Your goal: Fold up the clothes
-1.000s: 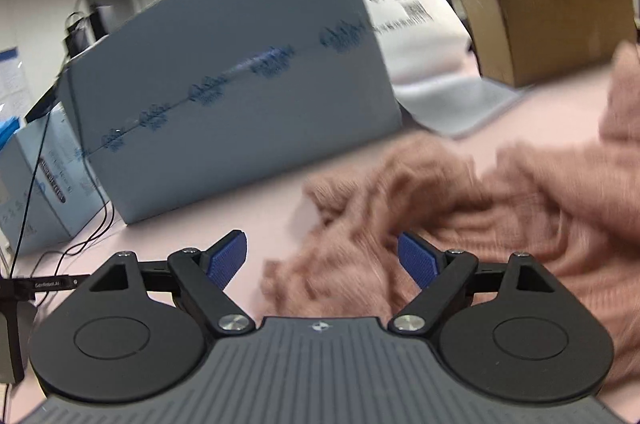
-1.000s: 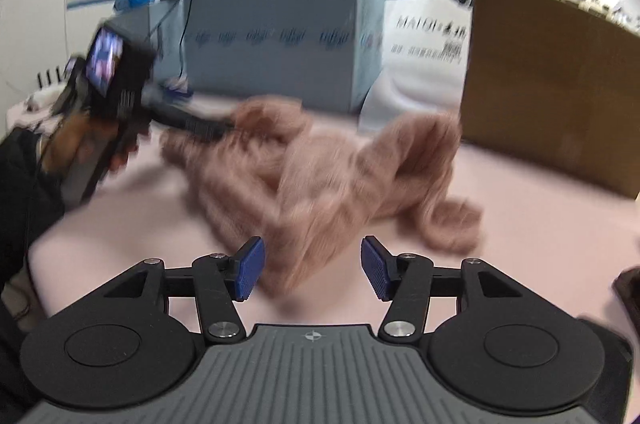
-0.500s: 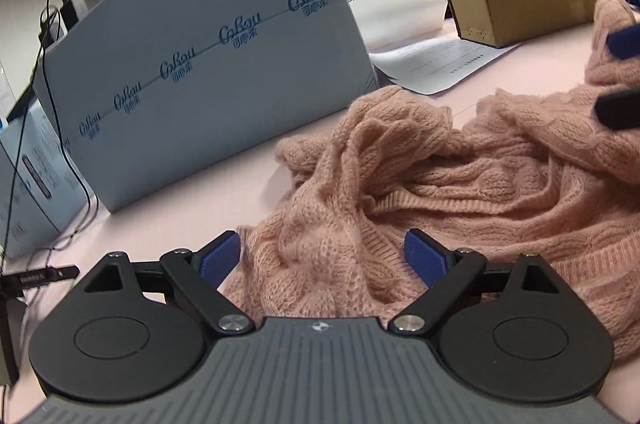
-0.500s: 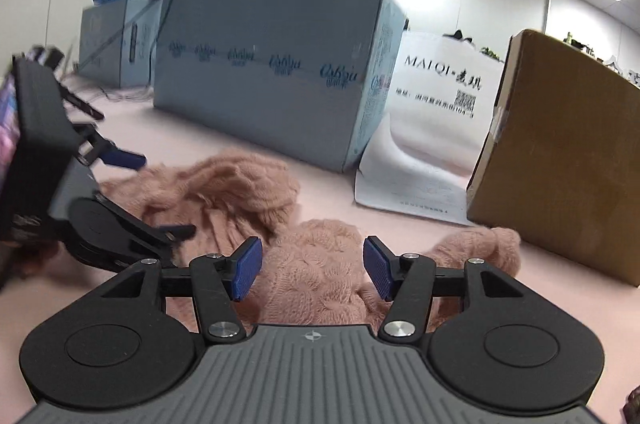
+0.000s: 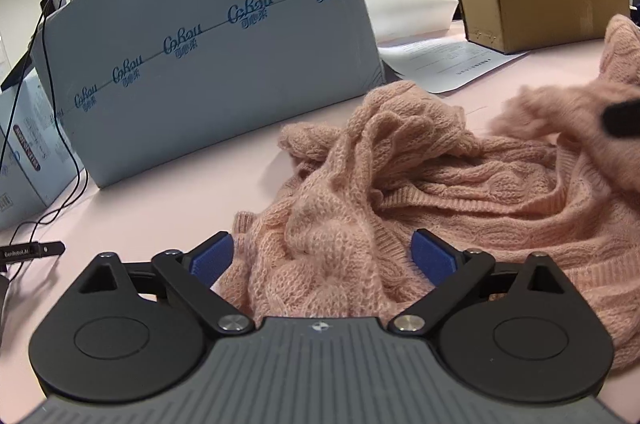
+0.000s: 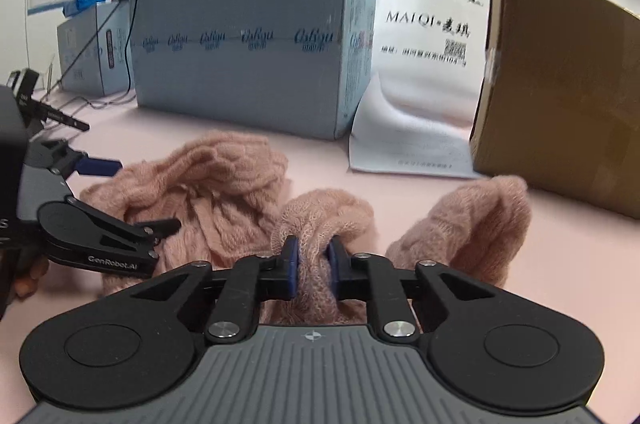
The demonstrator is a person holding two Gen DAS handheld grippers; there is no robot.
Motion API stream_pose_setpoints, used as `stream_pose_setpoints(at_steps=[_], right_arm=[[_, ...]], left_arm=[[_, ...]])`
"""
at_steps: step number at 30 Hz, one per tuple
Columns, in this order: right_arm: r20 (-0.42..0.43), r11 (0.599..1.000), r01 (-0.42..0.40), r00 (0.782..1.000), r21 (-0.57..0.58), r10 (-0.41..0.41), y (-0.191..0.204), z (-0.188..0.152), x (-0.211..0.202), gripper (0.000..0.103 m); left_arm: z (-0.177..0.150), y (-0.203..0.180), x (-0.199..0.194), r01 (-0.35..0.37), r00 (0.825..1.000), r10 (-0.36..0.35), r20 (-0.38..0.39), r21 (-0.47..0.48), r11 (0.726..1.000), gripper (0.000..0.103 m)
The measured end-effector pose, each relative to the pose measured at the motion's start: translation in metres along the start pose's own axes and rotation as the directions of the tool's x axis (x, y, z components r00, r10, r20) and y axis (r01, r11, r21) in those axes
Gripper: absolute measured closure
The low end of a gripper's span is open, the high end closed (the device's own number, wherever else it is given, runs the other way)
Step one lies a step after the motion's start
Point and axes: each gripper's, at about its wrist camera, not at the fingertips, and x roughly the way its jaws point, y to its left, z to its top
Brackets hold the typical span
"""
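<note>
Right wrist view: right claw [image 6: 313, 260] is squeezing shut on the fluffy pink knitted sweater [image 6: 224, 184]; lift slowly. Left claw [image 5: 322, 258] is opening wide around a fold without pinching it.

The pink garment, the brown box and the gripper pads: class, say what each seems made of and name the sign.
Pink garment: fuzzy knitted yarn, probably wool or acrylic; cable stitches and ribbed hem show.
Brown box: matte corrugated cardboard, judging by colour and taped seams.
Gripper pads: blue, matte, likely rubber or foam; unclear.
</note>
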Motion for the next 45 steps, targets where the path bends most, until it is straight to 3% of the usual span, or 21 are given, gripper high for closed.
stream_pose_setpoints(at_steps=[5, 9, 15, 24, 26, 28, 31, 33, 34, 39, 41, 43, 45], right_arm=[[0.090, 0.998, 0.046, 0.995, 0.034, -0.049, -0.015, -0.001, -0.045, 0.090], [0.109, 0.989, 0.107, 0.987, 0.102, -0.118, -0.038, -0.019, -0.080, 0.090], [0.057, 0.931, 0.288, 0.950, 0.225, -0.308, -0.071, -0.063, -0.120, 0.090], [-0.086, 0.873, 0.385, 0.922, 0.300, -0.377, -0.088, -0.110, -0.137, 0.090], [-0.084, 0.871, 0.388, 0.921, 0.300, -0.381, -0.088, -0.113, -0.139, 0.085], [-0.056, 0.869, 0.408, 0.911, 0.280, -0.409, -0.084, -0.111, -0.144, 0.073], [0.028, 0.857, 0.462, 0.877, 0.227, -0.480, -0.079, -0.098, -0.153, 0.057], [0.082, 0.857, 0.483, 0.861, 0.180, -0.502, -0.078, -0.085, -0.156, 0.055], [0.103, 0.862, 0.481, 0.860, 0.160, -0.499, -0.078, -0.079, -0.157, 0.054], [0.129, 0.923, 0.360, 0.917, 0.133, -0.376, -0.088, -0.038, -0.133, 0.046], [0.107, 0.942, 0.323, 0.937, 0.088, -0.331, -0.087, -0.018, -0.103, 0.046], [0.053, 0.966, 0.258, 0.965, -0.016, -0.257, -0.080, -0.001, -0.071, 0.035], [-0.006, 0.968, 0.216, 0.976, -0.125, -0.218, -0.070, 0.011, -0.040, 0.034]], left_arm=[[0.001, 0.004, 0.003, 0.007, 1.000, -0.007, -0.010, -0.021, 1.000, 0.000], [0.001, -0.001, 0.000, -0.022, 1.000, 0.022, 0.003, 0.011, 1.000, 0.000], [0.001, 0.000, -0.001, -0.026, 1.000, 0.026, -0.007, 0.000, 1.000, 0.000], [0.000, -0.004, -0.005, -0.055, 0.998, 0.055, 0.001, 0.021, 0.998, 0.000], [0.000, -0.004, -0.005, -0.056, 0.998, 0.056, 0.001, 0.022, 0.998, 0.000], [0.000, -0.005, -0.006, -0.062, 0.998, 0.061, 0.004, 0.029, 0.998, 0.000], [0.000, -0.006, -0.006, -0.068, 0.998, 0.067, 0.007, 0.036, 0.997, 0.000], [0.000, -0.006, -0.006, -0.069, 0.998, 0.069, 0.007, 0.038, 0.997, 0.000], [0.000, -0.007, -0.006, -0.070, 0.998, 0.069, 0.007, 0.039, 0.997, 0.000], [0.001, -0.009, -0.007, -0.077, 0.997, 0.076, 0.011, 0.050, 0.996, 0.000], [0.001, -0.008, -0.007, -0.074, 0.997, 0.073, 0.009, 0.048, 0.996, 0.000], [0.001, -0.006, -0.005, -0.060, 0.998, 0.060, 0.002, 0.033, 0.998, 0.000], [0.001, -0.002, -0.004, -0.043, 0.999, 0.043, -0.006, 0.013, 0.999, 0.000]])
